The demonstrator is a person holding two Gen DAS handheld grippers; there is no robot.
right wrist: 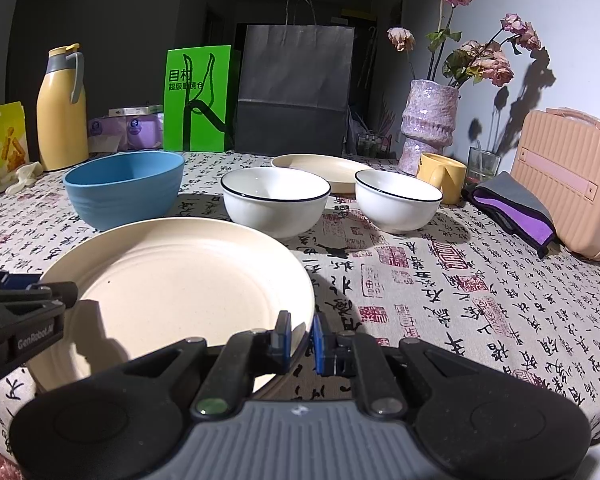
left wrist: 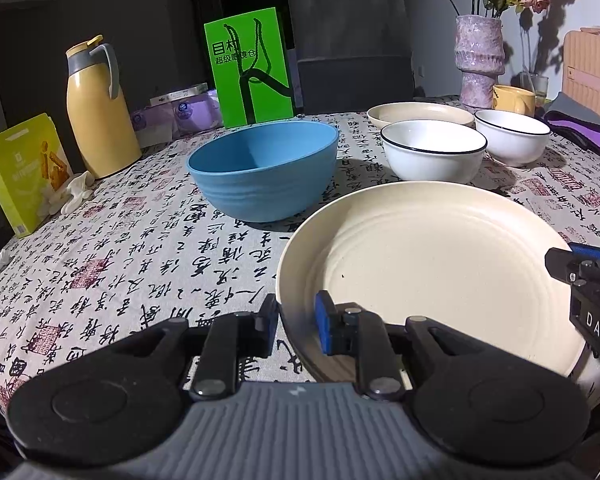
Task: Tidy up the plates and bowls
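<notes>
**Both grippers clamped on near plate rim**

Table (right wrist: 480, 300): covered in a calligraphy-print cloth; all tableware sits on it.

Large cream plate (left wrist: 440, 264): nearest you, at the front edge of the table. You hold it from both sides. Whether it is lifted clear of the cloth cannot be told.

Blue bowl (left wrist: 264, 168): upright, just behind the plate's left side, apart from it.

White bowls: two with dark rims, the bigger one (right wrist: 276, 200) behind the plate, the smaller one (right wrist: 398, 200) to its right, near each other but not touching.

Second cream plate (right wrist: 320, 168): flat, behind and between the two white bowls.

Left gripper (left wrist: 296, 326): your jaws are closed on the plate's left rim, one blue pad inside the plate, the other finger outside.

Right gripper (right wrist: 300, 336): jaws pinched on the plate's near right rim, pads on either side of the edge.

Background, far edge: black paper bag (right wrist: 296, 88), green bag (right wrist: 196, 100), yellow thermos (right wrist: 60, 108), pink vase (right wrist: 430, 124), yellow mug (right wrist: 442, 176).
</notes>
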